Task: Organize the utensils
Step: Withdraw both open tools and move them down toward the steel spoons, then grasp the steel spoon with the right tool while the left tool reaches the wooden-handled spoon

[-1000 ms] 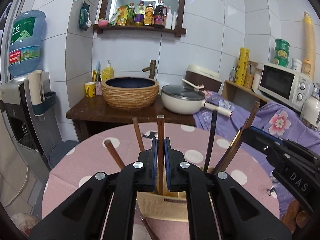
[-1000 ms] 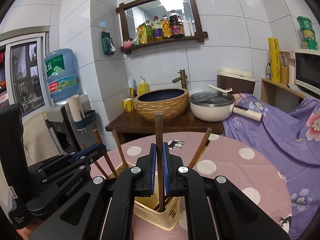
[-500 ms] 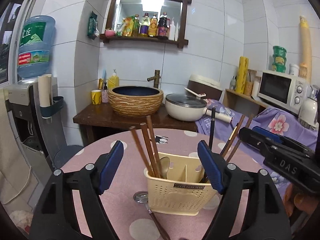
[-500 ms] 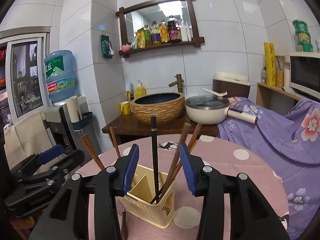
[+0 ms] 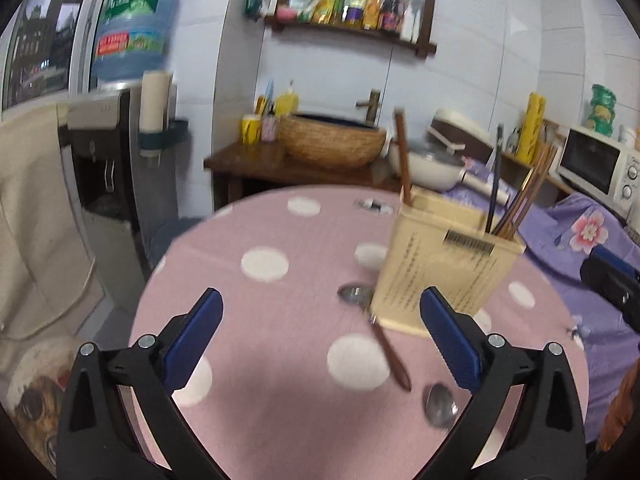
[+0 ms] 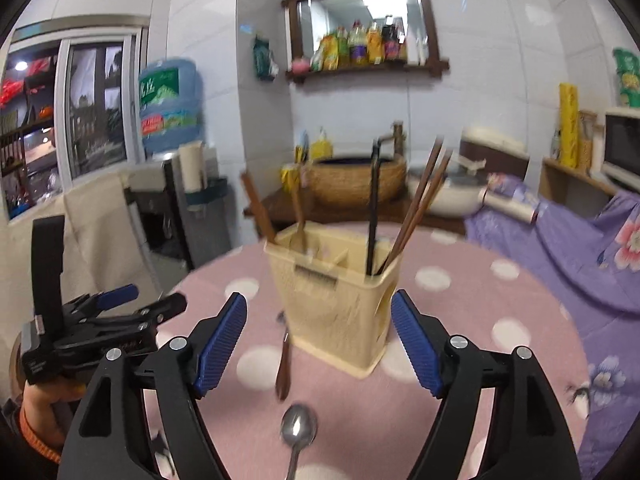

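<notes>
A cream utensil holder (image 5: 444,264) (image 6: 336,292) stands on the pink dotted table and holds a black chopstick (image 6: 373,208), brown chopsticks (image 6: 420,204) and wooden-handled utensils (image 6: 256,208). In front of it lie a wooden-handled spoon (image 5: 386,344) (image 6: 284,360) and a metal spoon (image 5: 440,404) (image 6: 298,428). My left gripper (image 5: 320,320) hovers low over the table left of the holder, its jaws opening with nothing between them. My right gripper (image 6: 319,312) faces the holder from the front and above the metal spoon, its jaws opening and empty too. A hand carries the left gripper (image 6: 100,328) at the left of the right wrist view.
The round table (image 5: 264,320) drops off to the left and front. Behind it stand a water dispenser (image 5: 120,128), a wooden stand with a woven basin (image 5: 332,144) and a white pot (image 5: 428,164). A purple flowered cloth (image 6: 580,248) and a microwave (image 5: 596,168) are on the right.
Both grippers let go of the chopsticks they held in the holder, opened wide, and drew back and down. The holder now sits farther off, with the spoons on the table in view.
</notes>
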